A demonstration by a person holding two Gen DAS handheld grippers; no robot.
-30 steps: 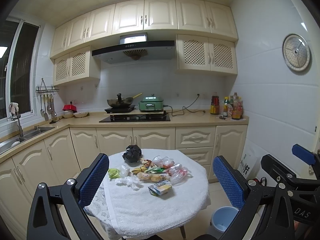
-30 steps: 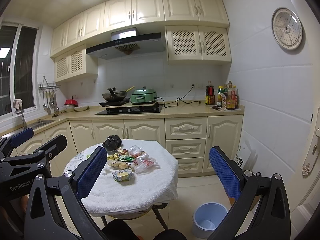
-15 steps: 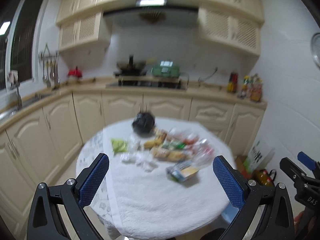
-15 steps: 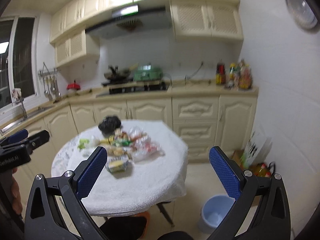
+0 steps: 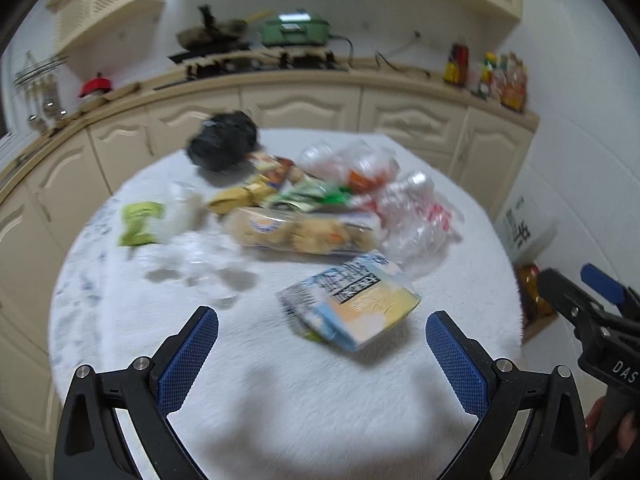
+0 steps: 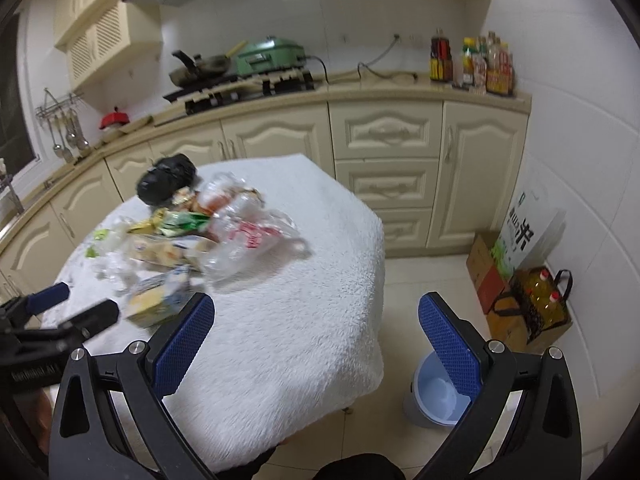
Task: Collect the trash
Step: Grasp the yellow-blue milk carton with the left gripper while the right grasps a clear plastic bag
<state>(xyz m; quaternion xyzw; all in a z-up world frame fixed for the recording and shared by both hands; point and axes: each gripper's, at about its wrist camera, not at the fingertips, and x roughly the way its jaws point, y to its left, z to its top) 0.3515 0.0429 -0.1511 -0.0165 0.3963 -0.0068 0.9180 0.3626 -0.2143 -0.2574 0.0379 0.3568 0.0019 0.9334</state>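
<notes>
A pile of trash lies on the round table (image 5: 280, 392) with its white cloth: a blue-yellow packet (image 5: 352, 304) nearest, a bread bag (image 5: 296, 232), crumpled clear plastic (image 5: 412, 216), a green wrapper (image 5: 140, 222) and a black bag (image 5: 224, 144). My left gripper (image 5: 322, 344) is open and empty, just in front of the blue-yellow packet. My right gripper (image 6: 316, 332) is open and empty over the table's right edge (image 6: 320, 320). The pile (image 6: 224, 232) lies to its left. A light blue bin (image 6: 436, 392) stands on the floor, partly behind my right finger.
Kitchen cabinets and a counter (image 6: 384, 88) with a stove, a pan and bottles run behind the table. A cardboard box (image 6: 488, 268), a rice sack and a bag with oil bottles (image 6: 536, 304) stand by the right wall. The left gripper shows at the right view's left edge (image 6: 60, 320).
Both grippers have moved forward and tilted down toward the table. The trash pile now looks much nearer. Both stay open.
</notes>
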